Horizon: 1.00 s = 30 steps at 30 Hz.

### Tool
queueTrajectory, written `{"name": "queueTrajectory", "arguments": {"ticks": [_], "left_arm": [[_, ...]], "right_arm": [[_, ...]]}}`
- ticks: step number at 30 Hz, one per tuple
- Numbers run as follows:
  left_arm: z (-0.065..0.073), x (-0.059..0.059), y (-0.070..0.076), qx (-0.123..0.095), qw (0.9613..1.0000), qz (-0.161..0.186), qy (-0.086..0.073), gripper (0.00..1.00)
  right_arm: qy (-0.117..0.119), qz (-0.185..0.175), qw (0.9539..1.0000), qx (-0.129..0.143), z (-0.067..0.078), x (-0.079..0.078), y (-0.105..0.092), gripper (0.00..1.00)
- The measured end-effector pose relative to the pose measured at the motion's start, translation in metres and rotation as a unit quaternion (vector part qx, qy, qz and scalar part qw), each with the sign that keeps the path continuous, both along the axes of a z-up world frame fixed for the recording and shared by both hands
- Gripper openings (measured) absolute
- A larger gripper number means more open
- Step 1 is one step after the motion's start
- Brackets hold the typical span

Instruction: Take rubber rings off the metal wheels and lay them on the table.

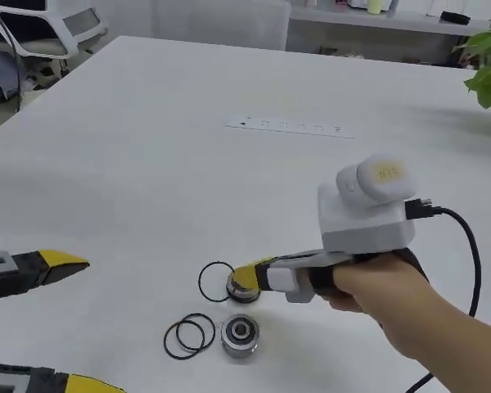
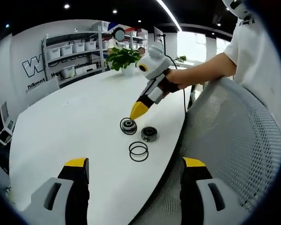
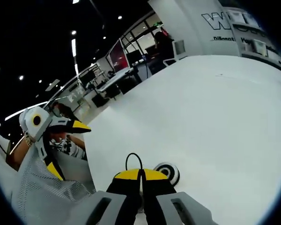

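My right gripper (image 1: 242,276) reaches in from the right, its yellow jaws shut on a black rubber ring (image 1: 200,281) right at a metal wheel (image 1: 244,290). In the right gripper view the ring (image 3: 133,154) loops up from between the closed tips (image 3: 140,176), with a wheel (image 3: 167,172) just beside them. A second wheel (image 1: 240,336) stands nearer me, and two loose rings (image 1: 165,337) lie overlapping to its left. My left gripper (image 1: 69,323) hovers open at the lower left, well clear. From the left gripper view both wheels (image 2: 128,125) (image 2: 149,134) and the loose rings (image 2: 130,151) lie ahead.
The wide white table (image 1: 229,180) stretches far and left. A flush socket strip (image 1: 286,126) sits mid-table. A plant (image 1: 487,65) stands at the far right, an office chair (image 1: 49,37) at the far left. A mesh chair back (image 2: 234,140) is close.
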<state>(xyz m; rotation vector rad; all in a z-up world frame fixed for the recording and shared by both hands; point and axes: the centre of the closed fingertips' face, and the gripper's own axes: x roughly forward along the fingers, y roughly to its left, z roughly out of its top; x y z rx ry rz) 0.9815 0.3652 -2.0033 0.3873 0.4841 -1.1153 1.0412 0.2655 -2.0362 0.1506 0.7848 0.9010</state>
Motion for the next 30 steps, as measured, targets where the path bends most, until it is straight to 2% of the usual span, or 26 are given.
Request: {"name": "queueTrajectory", "arguments": {"ticks": [4,6,13,17,20,23,26,28,30], "left_arm": [[0.005,0.006,-0.002,-0.016,0.9998,0.015,-0.004,0.77],[0.005,0.005,-0.002,-0.022,0.9996,0.017,0.002,0.77],[0.002,0.005,-0.001,-0.022,0.9995,0.021,0.009,0.78],[-0.002,0.002,-0.003,-0.022,0.9993,0.017,0.024,0.77],[-0.006,0.001,-0.001,-0.010,0.9995,0.014,0.025,0.76],[-0.005,0.001,-0.002,-0.013,0.9995,0.014,0.026,0.76],[-0.004,0.002,-0.002,-0.019,0.9993,0.017,0.028,0.75],[-0.006,0.003,0.000,-0.007,0.9995,0.019,0.026,0.73],[-0.007,0.002,0.000,0.000,0.9997,0.015,0.021,0.73]], "right_arm": [[-0.006,0.025,0.9997,-0.005,-0.003,-0.008,0.013,0.00],[-0.007,0.034,0.9994,-0.008,-0.005,-0.013,0.019,0.00],[-0.011,0.058,0.9982,0.006,-0.006,-0.024,0.036,0.00],[0.009,0.049,0.9984,0.026,-0.012,-0.029,0.042,0.00],[-0.002,0.040,0.9991,0.016,-0.014,-0.026,0.041,0.00],[-0.003,0.039,0.9991,0.013,-0.016,-0.025,0.041,0.00],[-0.005,0.050,0.9987,-0.010,-0.025,-0.029,0.040,0.00],[-0.022,0.056,0.9978,-0.026,-0.028,-0.028,0.040,0.00],[-0.023,0.059,0.9977,-0.027,-0.028,-0.030,0.042,0.00]]}}
